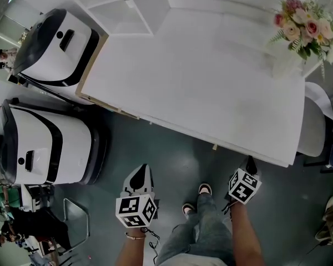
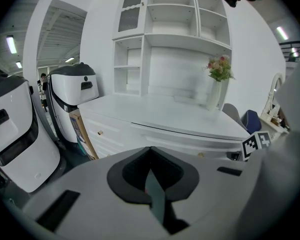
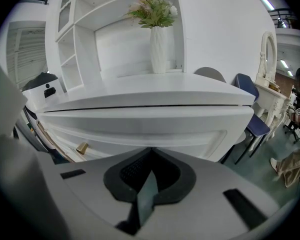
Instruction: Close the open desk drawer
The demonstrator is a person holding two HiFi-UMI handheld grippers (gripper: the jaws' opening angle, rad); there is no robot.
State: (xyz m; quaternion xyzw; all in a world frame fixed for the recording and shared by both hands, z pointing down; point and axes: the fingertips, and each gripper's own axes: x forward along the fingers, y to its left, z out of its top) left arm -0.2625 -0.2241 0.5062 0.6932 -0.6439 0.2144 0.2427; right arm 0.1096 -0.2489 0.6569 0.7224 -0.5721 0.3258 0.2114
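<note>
While the person stands on the dark floor facing the white table (image 1: pixel 200 76), two white machines with black trim (image 1: pixel 50 148) are parked at its left end, one behind the other. The left gripper (image 1: pixel 142 170) hangs low in front of the table and well short of its edge, pointing toward it. In the left gripper view its jaws are closed tip to tip with nothing between them. To its right, the person's jeans and two shoes (image 1: pixel 204 189) show between the two tools.

The desk drawer (image 3: pixel 140 131) is the wide front panel directly under the table top, with a thin dark line dividing the two. The right gripper view faces it almost square on. From these views I cannot tell how far it stands out. A small brass knob (image 3: pixel 82 148) sits on a lower drawer front to its left.

The right gripper (image 1: pixel 250 164) hovers just before the table's front edge, nearer to it than the left one and touching nothing. Its jaws are also closed and empty.

At the far right corner of the table top stands a white vase of pink flowers (image 1: pixel 299 29), and a blue chair (image 3: pixel 255 119) stands beyond the table's right end.
</note>
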